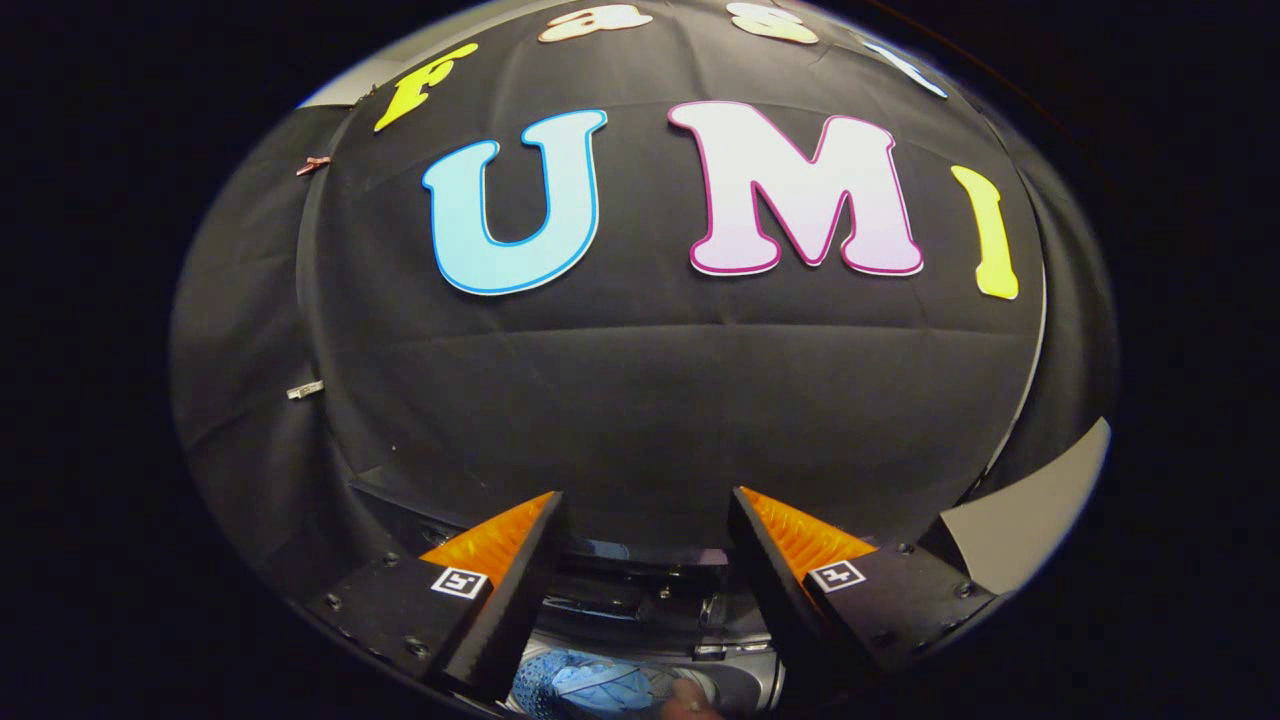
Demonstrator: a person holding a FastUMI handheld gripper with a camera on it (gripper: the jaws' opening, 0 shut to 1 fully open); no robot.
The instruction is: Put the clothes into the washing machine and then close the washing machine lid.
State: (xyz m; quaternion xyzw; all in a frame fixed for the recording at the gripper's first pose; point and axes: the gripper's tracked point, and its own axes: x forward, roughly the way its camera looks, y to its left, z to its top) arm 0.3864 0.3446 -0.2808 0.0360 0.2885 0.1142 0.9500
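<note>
My gripper (645,500) is open, its two fingers spread wide with nothing between them, held above the washing machine and pointing at the black booth wall. Below and between the fingers I see part of the washing machine's top opening (650,600), dark at the back rim. Blue clothes (590,685) lie inside the drum under the fingers. A small part of a hand or fingertip (690,695) shows beside the blue clothes at the drum's edge. The lid is hidden from this angle.
The black cloth wall stands close ahead, just beyond the machine. A pale grey panel (1030,510) rises at the right of the machine. Two small clips (305,388) pin the cloth at the left.
</note>
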